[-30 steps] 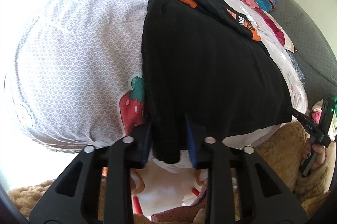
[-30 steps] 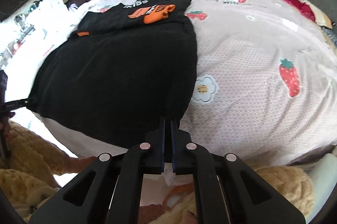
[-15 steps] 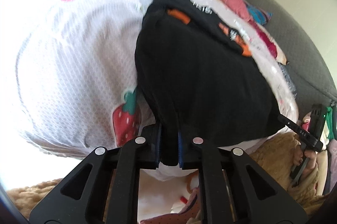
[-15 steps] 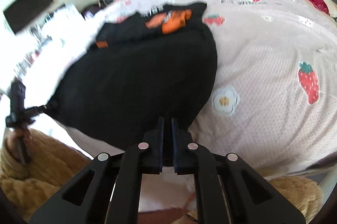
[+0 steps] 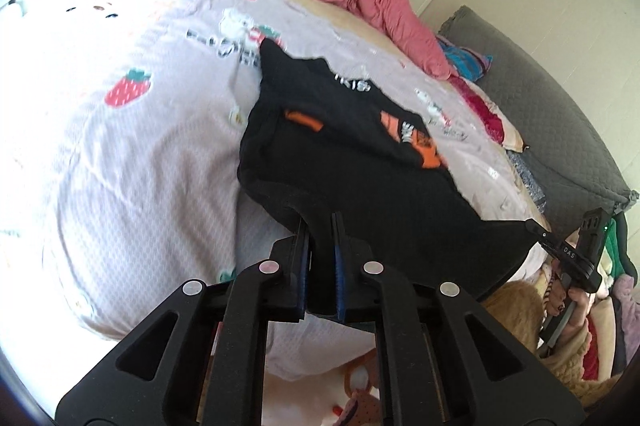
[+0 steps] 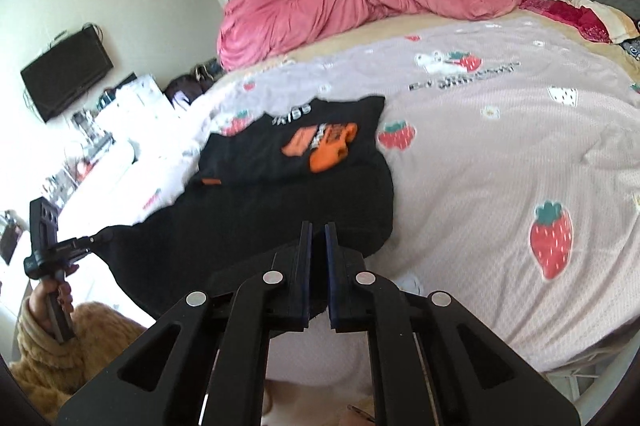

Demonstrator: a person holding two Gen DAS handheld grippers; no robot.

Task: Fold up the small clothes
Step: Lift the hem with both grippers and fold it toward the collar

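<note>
Both hems are up off the bed since a second ago, and my left jaws, which stood apart around the cloth then, are now pinched shut on it.

The black shirt hangs stretched between my two tools, its near hem lifted clear of the strawberry bedspread while the orange-printed far part lies flat on it. I have both hands raised, the grippers angled downward toward the bed, the left gripper at one hem corner and the right gripper at the other; from each camera I see the opposite gripper's tips biting the far corner, held by a hand in a fuzzy tan sleeve. Both sets of jaws are clamped on black fabric, only cloth between the pads.
</note>
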